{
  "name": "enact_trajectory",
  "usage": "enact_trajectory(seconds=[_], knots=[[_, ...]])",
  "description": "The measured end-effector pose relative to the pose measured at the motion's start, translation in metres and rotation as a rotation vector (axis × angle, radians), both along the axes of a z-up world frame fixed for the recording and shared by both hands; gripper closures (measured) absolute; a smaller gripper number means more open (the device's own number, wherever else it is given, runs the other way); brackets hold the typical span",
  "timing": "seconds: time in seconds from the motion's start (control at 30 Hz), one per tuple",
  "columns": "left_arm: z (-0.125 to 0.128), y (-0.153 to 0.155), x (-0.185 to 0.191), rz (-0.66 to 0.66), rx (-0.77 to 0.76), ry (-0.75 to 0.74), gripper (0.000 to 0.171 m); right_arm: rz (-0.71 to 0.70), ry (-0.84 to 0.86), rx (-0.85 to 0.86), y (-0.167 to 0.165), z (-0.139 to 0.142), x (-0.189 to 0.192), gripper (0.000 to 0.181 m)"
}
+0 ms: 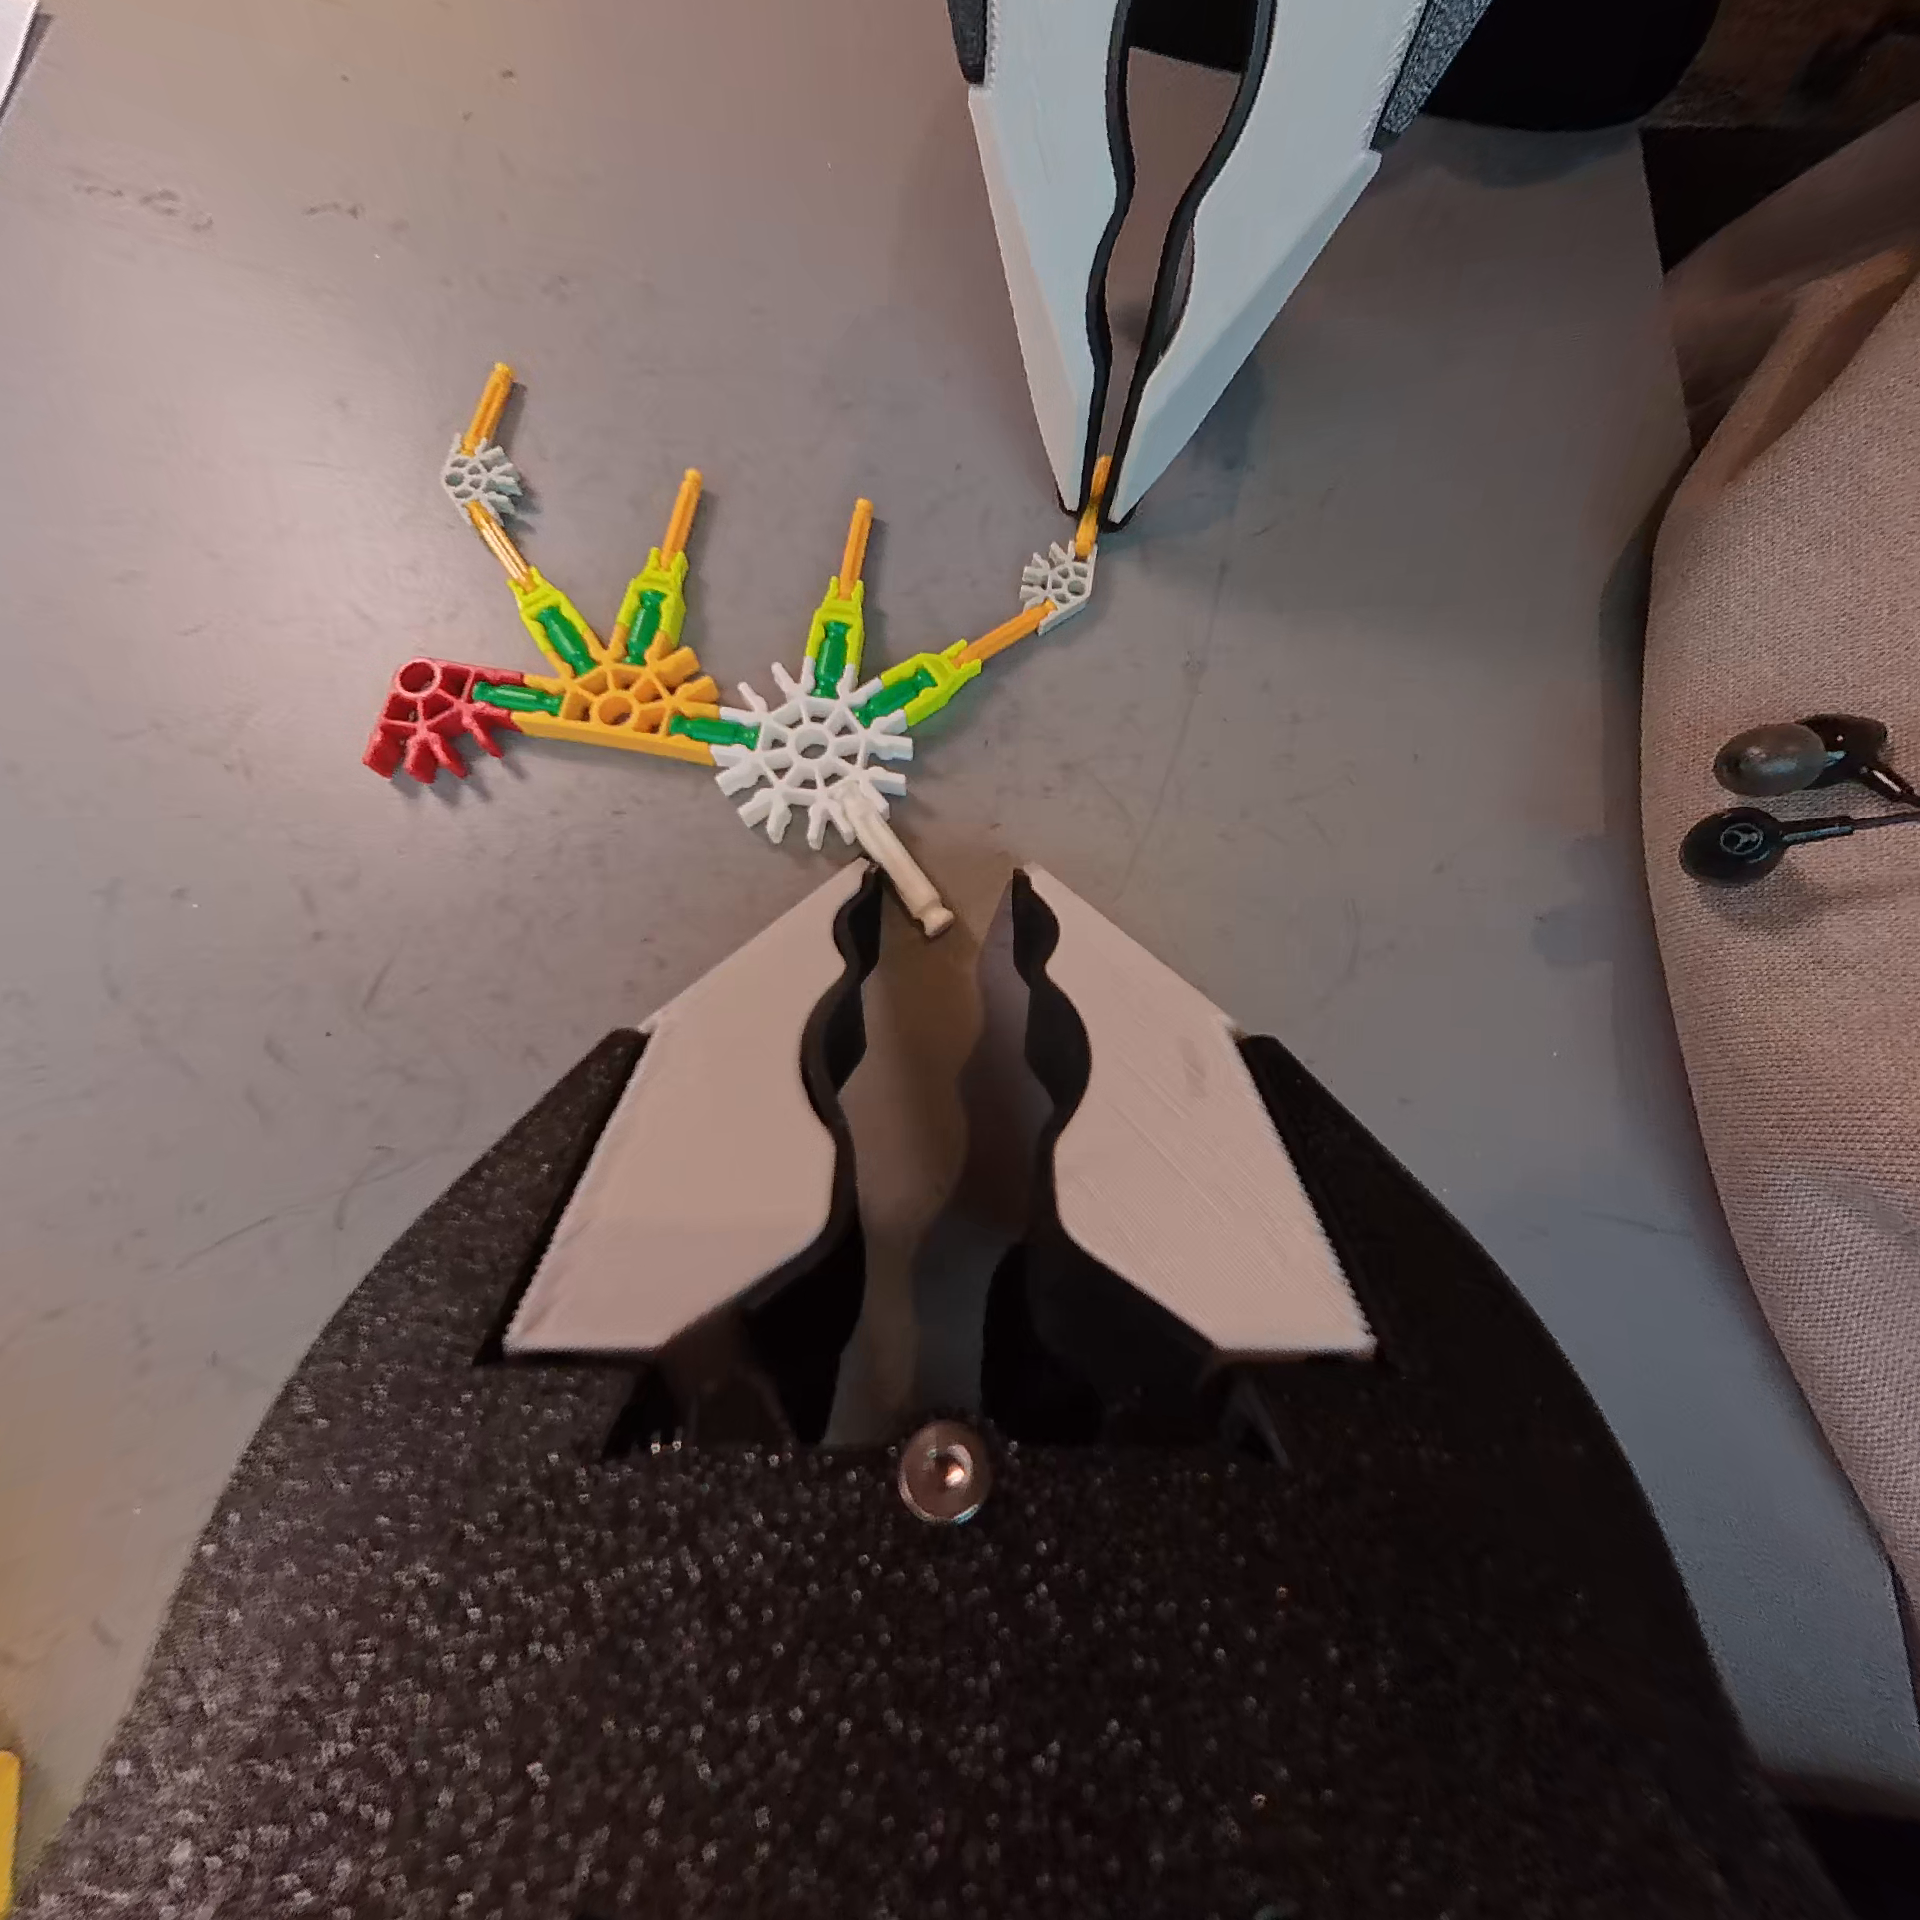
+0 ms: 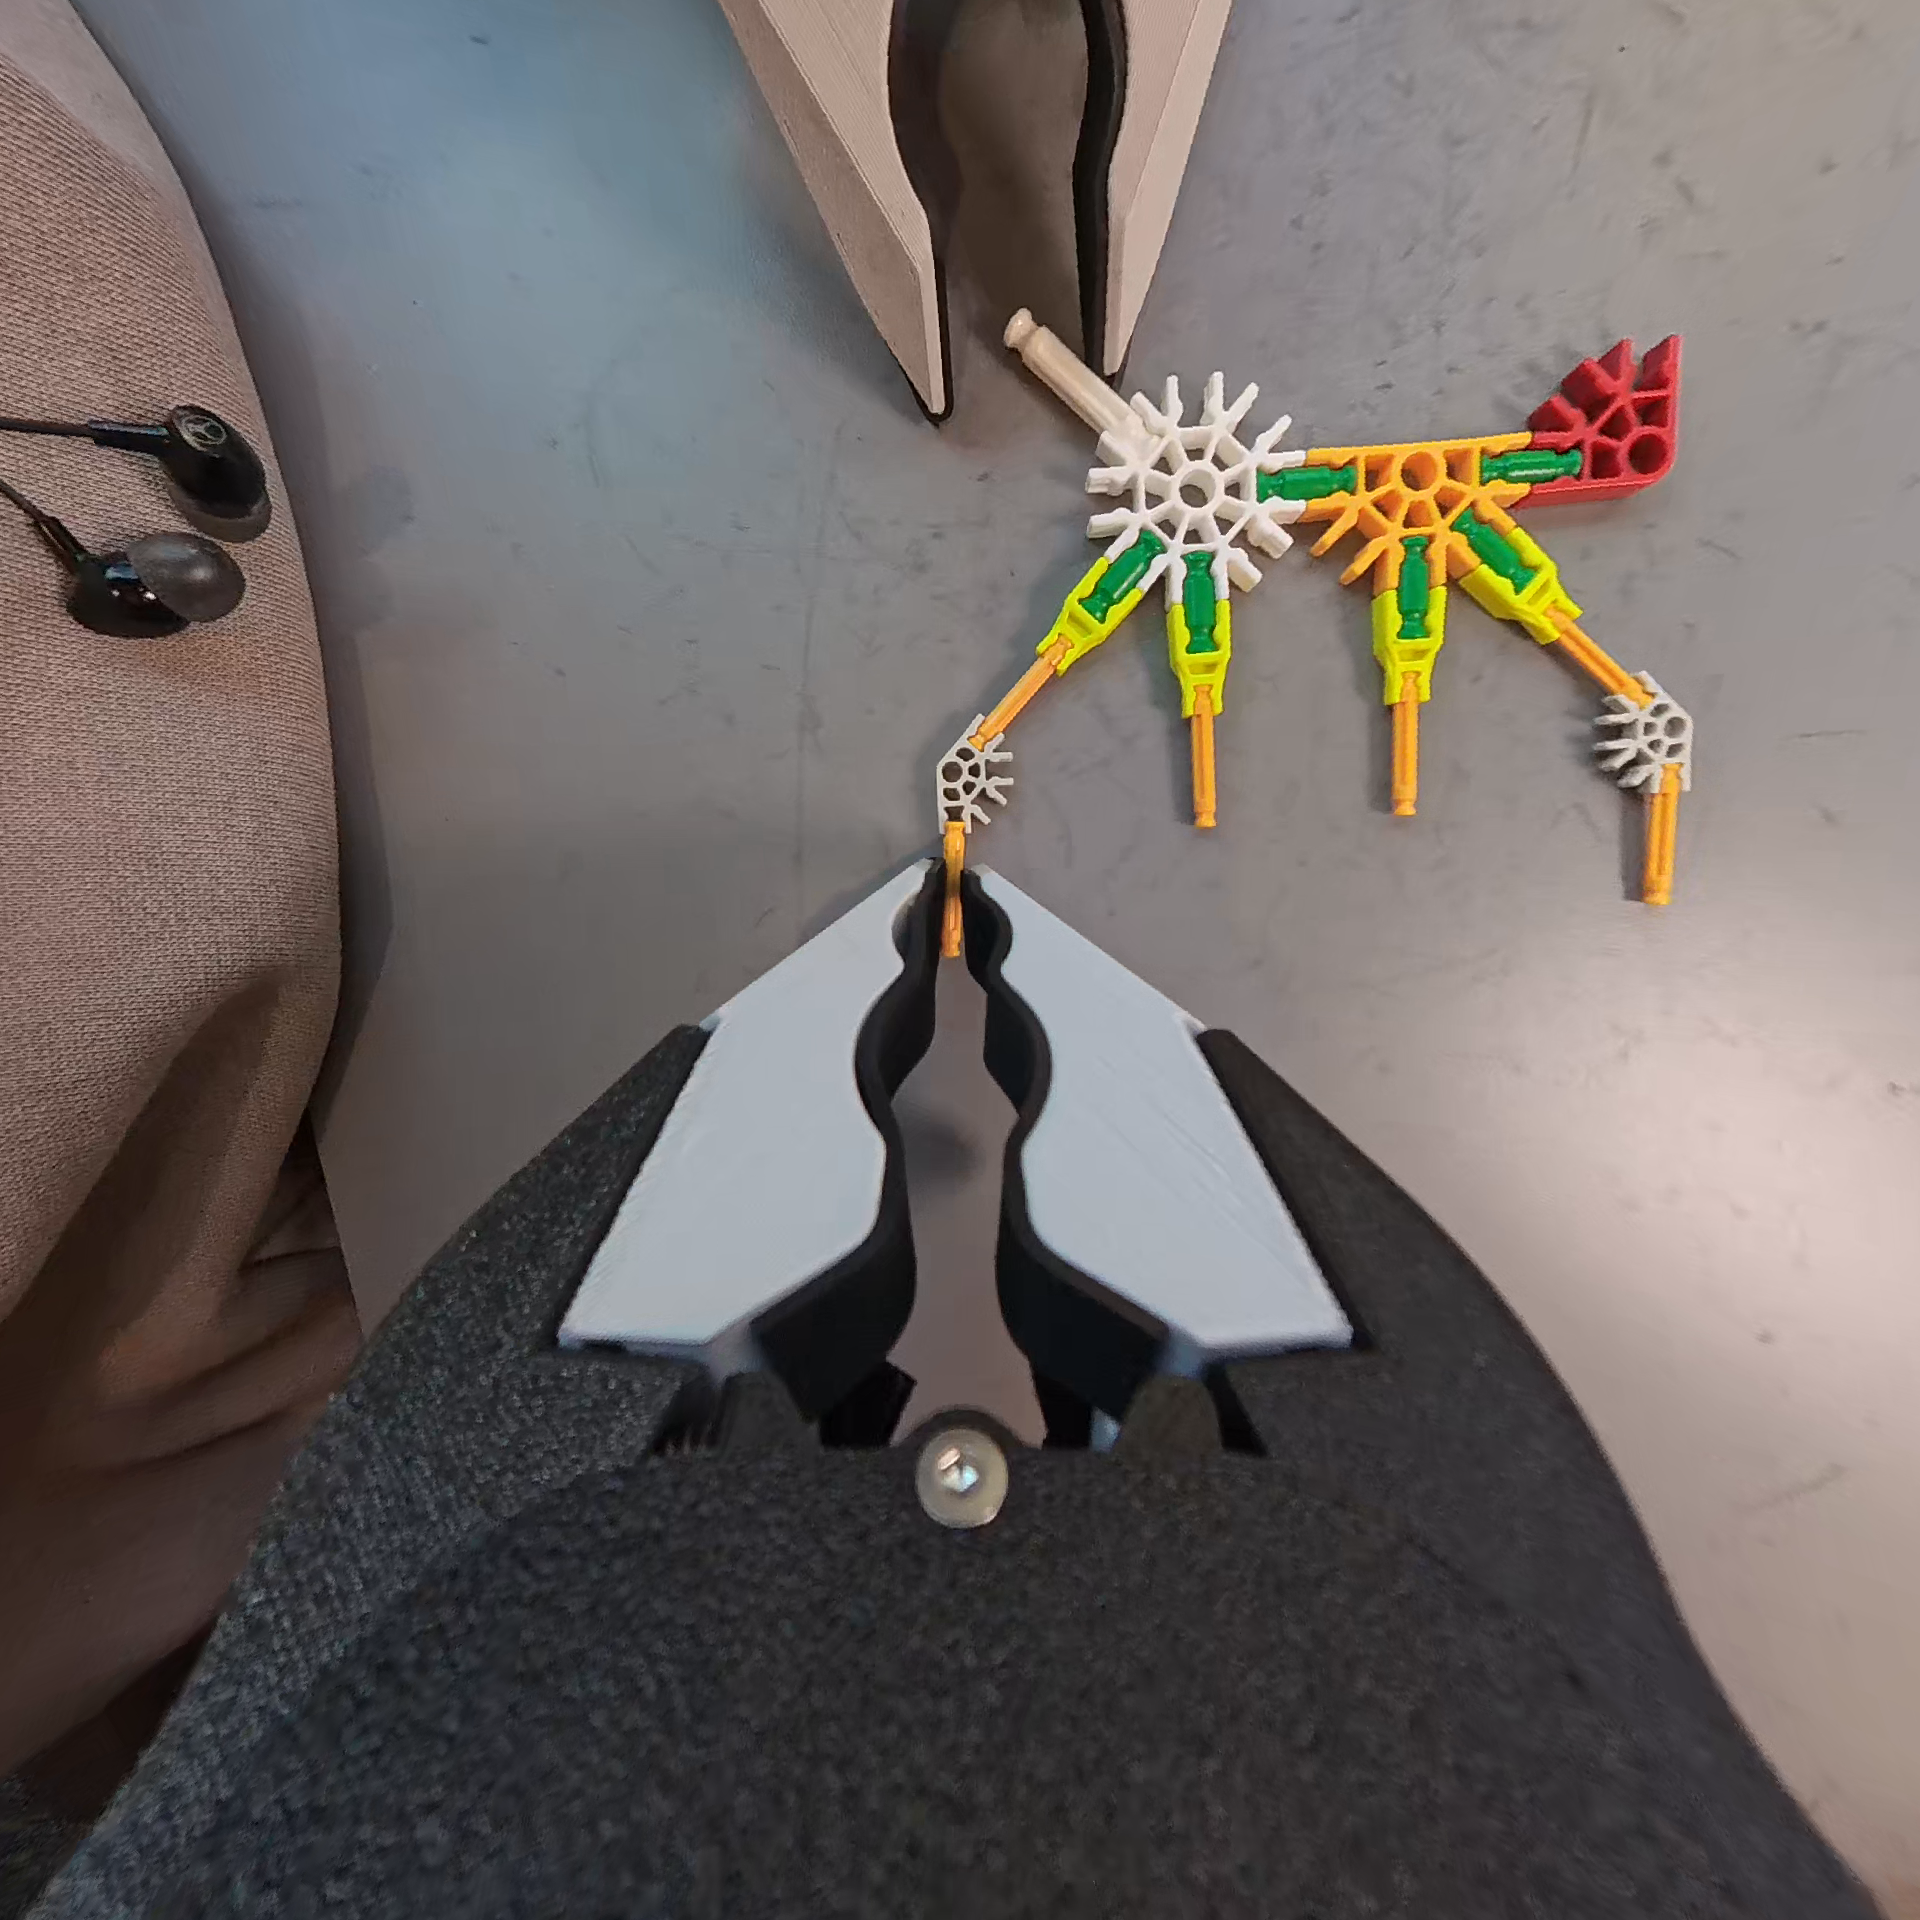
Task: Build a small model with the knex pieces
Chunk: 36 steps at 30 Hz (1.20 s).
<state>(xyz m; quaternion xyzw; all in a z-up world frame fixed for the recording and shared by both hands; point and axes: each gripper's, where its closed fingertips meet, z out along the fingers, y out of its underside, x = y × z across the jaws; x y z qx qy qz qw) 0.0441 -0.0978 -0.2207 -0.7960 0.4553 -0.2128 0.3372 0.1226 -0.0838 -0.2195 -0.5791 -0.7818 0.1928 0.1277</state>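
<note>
Assembly (image 1: 665, 686) of plastic connectors and rods lies flat on grey bench (image 1: 260, 1039); right gripper (image 2: 951, 883) clamps orange end rod (image 2: 951, 904) at 12 o'clock, left gripper (image 1: 940, 883) gapes around white rod (image 1: 904, 873).

Both cams ride on a claw, looking down along its fingers at the grey counter (image 1: 260, 312), close up. Left view faces the right claw (image 1: 1093, 509) at its top edge; right view faces the left claw (image 2: 1013, 390) likewise, so they look opposite ways. Shared: toy model (image 1: 816, 748) (image 2: 1195, 488), earbuds (image 1: 1766, 800) (image 2: 156, 520), beige cloth (image 1: 1787, 1039).
</note>
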Motion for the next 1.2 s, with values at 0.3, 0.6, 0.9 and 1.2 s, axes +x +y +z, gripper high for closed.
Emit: enact_trajectory(seconds=[0.3, 0.6, 0.9, 1.2], knots=[[0.0, 0.0, 0.0, -0.002, 0.002, 0.002, 0.146, 0.005, -0.002, -0.002, -0.001, 0.002, -0.002, 0.179], [0.0, 0.0, 0.001, -0.003, 0.003, 0.004, 0.146, 0.01, -0.023, 0.004, -0.002, 0.0, -0.003, 0.179], [0.0, -0.001, 0.001, -0.004, 0.004, 0.005, 0.146, 0.007, -0.007, -0.007, -0.002, 0.009, -0.005, 0.177], [0.0, -0.001, 0.001, -0.001, 0.0, 0.001, 0.147, 0.038, -0.07, 0.03, -0.004, 0.002, -0.007, 0.181]])
